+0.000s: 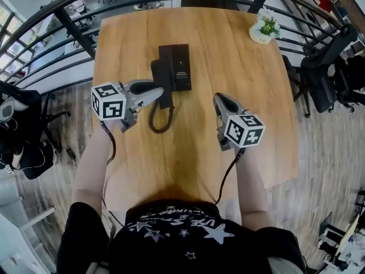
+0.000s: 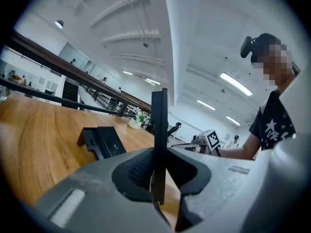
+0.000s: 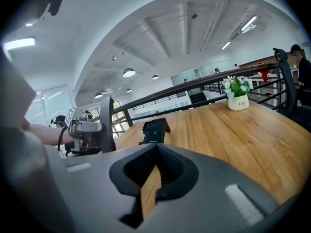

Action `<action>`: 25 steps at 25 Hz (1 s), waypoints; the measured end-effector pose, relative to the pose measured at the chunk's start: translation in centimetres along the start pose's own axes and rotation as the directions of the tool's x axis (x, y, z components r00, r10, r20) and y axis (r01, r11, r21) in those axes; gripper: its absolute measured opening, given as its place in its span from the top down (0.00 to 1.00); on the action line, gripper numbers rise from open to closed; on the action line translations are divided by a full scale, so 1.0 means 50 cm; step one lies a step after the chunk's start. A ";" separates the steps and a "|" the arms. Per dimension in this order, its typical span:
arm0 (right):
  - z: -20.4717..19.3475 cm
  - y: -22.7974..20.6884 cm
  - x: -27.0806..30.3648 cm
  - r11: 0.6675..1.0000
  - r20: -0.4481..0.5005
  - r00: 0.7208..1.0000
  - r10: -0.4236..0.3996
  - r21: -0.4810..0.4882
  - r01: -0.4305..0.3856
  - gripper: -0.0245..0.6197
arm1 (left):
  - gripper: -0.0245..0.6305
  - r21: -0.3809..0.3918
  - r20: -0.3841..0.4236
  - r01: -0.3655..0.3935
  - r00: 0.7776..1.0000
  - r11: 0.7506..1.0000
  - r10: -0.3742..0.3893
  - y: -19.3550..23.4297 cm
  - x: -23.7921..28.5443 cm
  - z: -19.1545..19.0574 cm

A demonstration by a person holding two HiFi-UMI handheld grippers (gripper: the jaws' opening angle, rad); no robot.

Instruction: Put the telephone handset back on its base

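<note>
One carry step underway: left gripper (image 1: 159, 93) fingers clamp the handset (image 1: 158, 73) beside the base (image 1: 179, 66); right gripper (image 1: 220, 100) fingers closed, empty. Next: align and lower onto base.

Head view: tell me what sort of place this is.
Probably an open-plan office: a wooden table with a desk telephone, a black railing behind it, an office chair alongside.

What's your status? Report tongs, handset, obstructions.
Left tongs shut on black plastic telephone handset, beside black rectangular base, not seated. Right tongs shut, empty. Nothing on the base.
</note>
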State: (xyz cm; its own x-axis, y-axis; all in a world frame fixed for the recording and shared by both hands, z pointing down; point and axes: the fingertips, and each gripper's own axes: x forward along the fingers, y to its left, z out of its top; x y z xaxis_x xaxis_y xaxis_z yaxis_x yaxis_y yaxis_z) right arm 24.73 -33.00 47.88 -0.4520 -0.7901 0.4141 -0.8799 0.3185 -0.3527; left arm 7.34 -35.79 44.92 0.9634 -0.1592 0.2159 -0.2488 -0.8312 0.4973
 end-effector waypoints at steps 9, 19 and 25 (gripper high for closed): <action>-0.023 -0.058 0.083 0.999 -0.049 0.999 -0.014 0.031 0.015 0.96 | 0.84 -0.029 0.007 0.034 0.999 0.999 -0.033 0.126 0.050 0.011; -0.052 -0.076 0.142 0.999 -0.090 0.996 -0.004 0.049 0.009 0.96 | 0.84 -0.109 0.021 0.109 0.994 0.988 -0.107 0.199 0.078 -0.002; -0.067 -0.078 0.156 0.998 -0.104 0.995 0.002 0.062 0.005 0.96 | 0.84 -0.136 -0.017 0.151 0.988 0.979 -0.155 0.216 0.086 -0.018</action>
State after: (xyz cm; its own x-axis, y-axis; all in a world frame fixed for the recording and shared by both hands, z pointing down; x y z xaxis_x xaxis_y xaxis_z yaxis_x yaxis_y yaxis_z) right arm 24.11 -38.66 55.31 -0.4665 -0.7308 0.4982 -0.8710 0.2816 -0.4025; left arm 8.70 -44.96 51.96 0.9884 -0.0195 0.1503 -0.1115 -0.7657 0.6335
